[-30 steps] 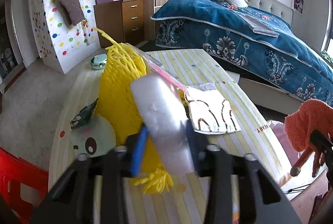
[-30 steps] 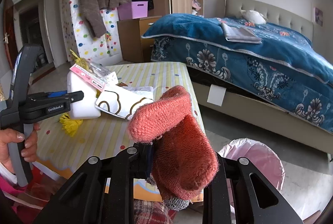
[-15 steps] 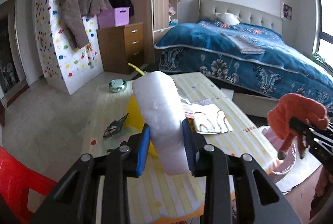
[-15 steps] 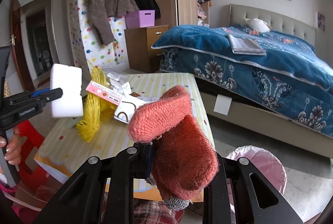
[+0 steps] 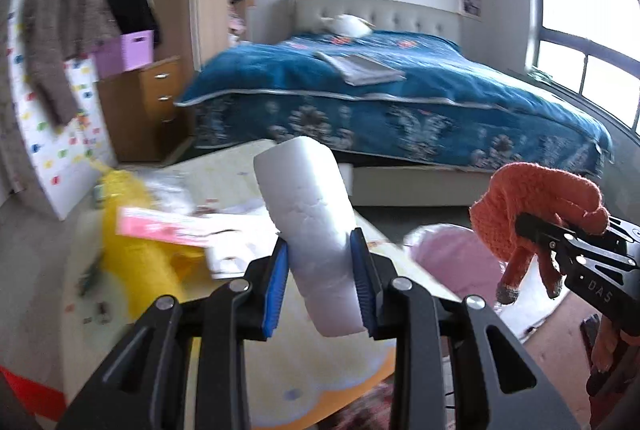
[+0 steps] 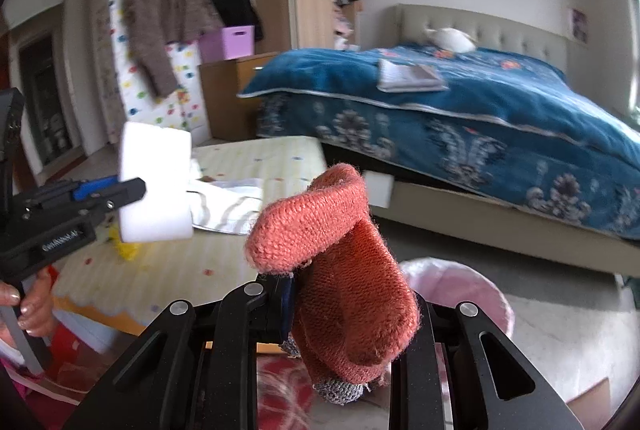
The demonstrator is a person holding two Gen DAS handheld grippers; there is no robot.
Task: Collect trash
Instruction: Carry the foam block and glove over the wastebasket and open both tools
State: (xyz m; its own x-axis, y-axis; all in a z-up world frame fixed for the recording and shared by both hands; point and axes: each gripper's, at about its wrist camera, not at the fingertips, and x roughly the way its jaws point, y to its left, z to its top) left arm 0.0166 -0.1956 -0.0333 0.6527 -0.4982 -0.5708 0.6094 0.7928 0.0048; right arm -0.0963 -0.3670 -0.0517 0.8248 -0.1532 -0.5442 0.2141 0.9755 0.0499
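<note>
My left gripper (image 5: 320, 282) is shut on a white foam block (image 5: 310, 226), held in the air above the striped low table (image 5: 224, 166). In the right wrist view the same foam block (image 6: 156, 182) shows at the left, clamped in the left gripper (image 6: 116, 192). My right gripper (image 6: 344, 306) is shut on an orange knitted glove (image 6: 340, 262), which hangs above a bin lined with a pink bag (image 6: 460, 290). The glove (image 5: 536, 206) and pink-lined bin (image 5: 452, 254) also appear at the right of the left wrist view. A yellow foam net (image 5: 132, 238), a pink-edged packet (image 5: 160, 226) and a white wrapper (image 6: 228, 202) lie on the table.
A bed with a blue quilt (image 5: 400, 98) stands behind the table. A wooden dresser (image 5: 148, 102) with a purple box (image 5: 128, 50) is at the back left, next to a dotted board with a hanging coat (image 6: 160, 10). A hand (image 6: 28, 302) holds the left gripper's handle.
The left gripper lifted the foam block off the table and swung right, toward the pink bin. The right gripper with the glove shifted a little right, and the bin now sits closer below it.
</note>
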